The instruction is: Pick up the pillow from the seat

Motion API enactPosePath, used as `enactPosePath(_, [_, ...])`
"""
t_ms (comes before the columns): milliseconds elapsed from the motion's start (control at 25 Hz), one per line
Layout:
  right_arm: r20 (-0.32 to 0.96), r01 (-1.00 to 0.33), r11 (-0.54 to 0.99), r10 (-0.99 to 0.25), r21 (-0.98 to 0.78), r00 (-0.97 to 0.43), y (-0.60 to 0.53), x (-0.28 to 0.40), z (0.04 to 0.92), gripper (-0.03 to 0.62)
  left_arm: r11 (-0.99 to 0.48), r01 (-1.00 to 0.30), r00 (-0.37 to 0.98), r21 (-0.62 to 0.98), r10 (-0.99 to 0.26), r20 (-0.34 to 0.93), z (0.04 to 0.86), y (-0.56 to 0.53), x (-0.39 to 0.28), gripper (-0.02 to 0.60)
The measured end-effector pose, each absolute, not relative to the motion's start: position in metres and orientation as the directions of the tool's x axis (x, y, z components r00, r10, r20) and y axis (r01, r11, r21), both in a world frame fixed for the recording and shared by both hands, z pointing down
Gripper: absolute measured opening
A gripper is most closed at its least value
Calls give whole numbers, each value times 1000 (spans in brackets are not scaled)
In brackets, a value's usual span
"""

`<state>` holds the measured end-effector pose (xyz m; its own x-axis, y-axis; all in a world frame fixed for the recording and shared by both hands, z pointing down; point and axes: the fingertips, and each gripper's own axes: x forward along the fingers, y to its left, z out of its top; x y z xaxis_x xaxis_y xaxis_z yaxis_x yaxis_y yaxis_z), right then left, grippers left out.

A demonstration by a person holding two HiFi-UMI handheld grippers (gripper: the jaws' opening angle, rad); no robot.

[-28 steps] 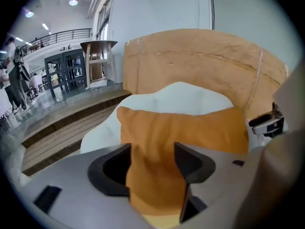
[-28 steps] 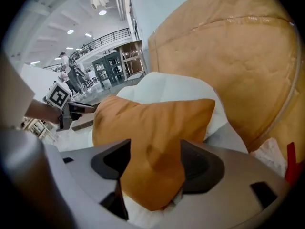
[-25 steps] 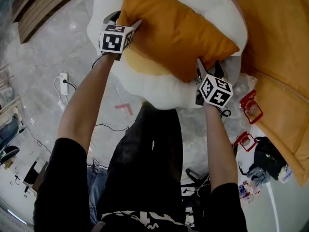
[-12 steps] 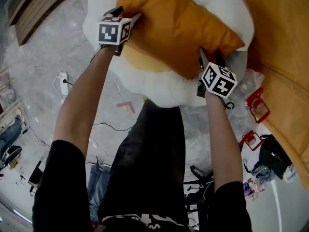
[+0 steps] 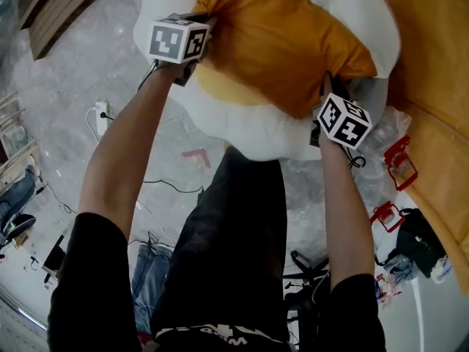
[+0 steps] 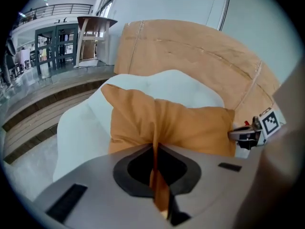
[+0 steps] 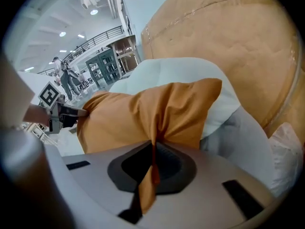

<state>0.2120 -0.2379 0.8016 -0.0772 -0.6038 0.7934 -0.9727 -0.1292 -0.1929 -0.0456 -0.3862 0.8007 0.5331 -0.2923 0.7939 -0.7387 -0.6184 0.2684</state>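
Note:
An orange pillow (image 5: 286,42) lies on a puffy white seat (image 5: 242,127). My left gripper (image 5: 207,26) is at the pillow's left edge, and its jaws are closing tight on a pinch of the orange fabric (image 6: 156,149). At the pillow's near right corner my right gripper (image 5: 327,88) does the same, with a fold of pillow (image 7: 153,151) squeezed between its pads. Each gripper view shows the pillow (image 6: 171,123) (image 7: 143,113) bunched into the jaws, with the other gripper (image 6: 252,132) (image 7: 62,111) at the far edge.
A large tan padded back (image 5: 432,64) curves behind and to the right of the seat. On the floor are a power strip (image 5: 99,119) with cables, red frames (image 5: 399,169), a black bag (image 5: 414,237) and wooden steps (image 5: 58,6) at the far left.
Both grippers stood open at the pillow's edges and have shut on its fabric. The right one has slid up to the pillow's corner.

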Motion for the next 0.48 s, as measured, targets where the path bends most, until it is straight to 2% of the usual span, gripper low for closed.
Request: enactPosePath(480, [751, -967, -113, -652, -226, -99, -235, 215, 757, 29, -582, -759, 556, 292, -345, 756, 751, -373, -53, 14])
